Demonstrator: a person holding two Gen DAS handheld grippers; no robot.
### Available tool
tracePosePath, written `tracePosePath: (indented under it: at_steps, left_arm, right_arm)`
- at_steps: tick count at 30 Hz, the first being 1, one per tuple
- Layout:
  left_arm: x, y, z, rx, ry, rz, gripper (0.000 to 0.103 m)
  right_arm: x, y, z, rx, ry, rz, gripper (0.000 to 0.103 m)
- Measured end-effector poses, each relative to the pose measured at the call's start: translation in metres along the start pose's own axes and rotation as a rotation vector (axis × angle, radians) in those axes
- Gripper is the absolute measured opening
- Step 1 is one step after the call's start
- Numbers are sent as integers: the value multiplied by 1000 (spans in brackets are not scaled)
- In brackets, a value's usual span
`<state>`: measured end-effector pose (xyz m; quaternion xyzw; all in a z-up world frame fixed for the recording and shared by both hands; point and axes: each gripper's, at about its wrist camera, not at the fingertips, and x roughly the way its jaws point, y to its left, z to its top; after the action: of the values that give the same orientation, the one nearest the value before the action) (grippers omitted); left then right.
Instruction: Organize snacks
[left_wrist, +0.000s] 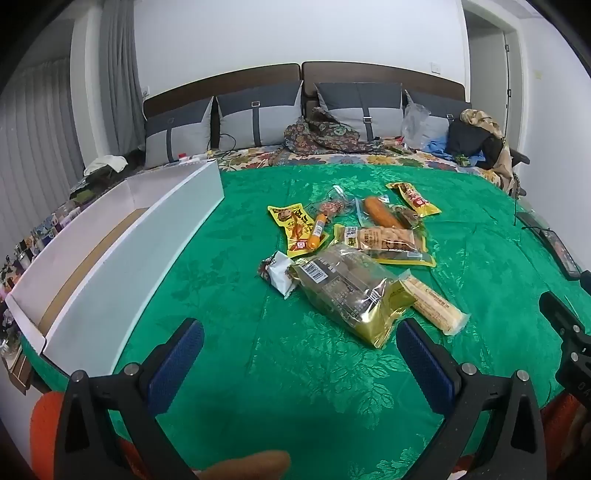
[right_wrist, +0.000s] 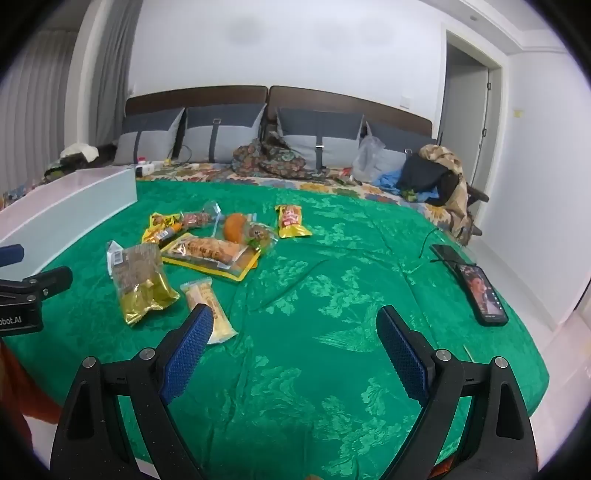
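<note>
White box: ten o'clock, waiting.
Left gripper: jaws wide, nothing held.
Gold bag: twelve o'clock, light, crinkly, slippery; pinch the sealed end.
Right gripper: spread wide, bare.

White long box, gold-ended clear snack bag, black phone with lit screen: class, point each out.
White long box (left_wrist: 122, 254), left wrist view, outer side wall.
Gold-ended clear snack bag (left_wrist: 347, 295), left wrist view, clear middle.
Black phone with lit screen (right_wrist: 484, 293), right wrist view, screen.
</note>
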<state>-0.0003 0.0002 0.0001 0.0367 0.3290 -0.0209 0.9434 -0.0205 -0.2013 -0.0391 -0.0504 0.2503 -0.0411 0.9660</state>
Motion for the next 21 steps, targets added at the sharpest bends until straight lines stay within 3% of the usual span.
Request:
tracePosePath:
  at_steps: [21]
  left_arm:
    - [4, 1, -4, 14, 10, 9, 103]
  right_arm:
    - [-1, 3, 2, -23, -3, -2, 92]
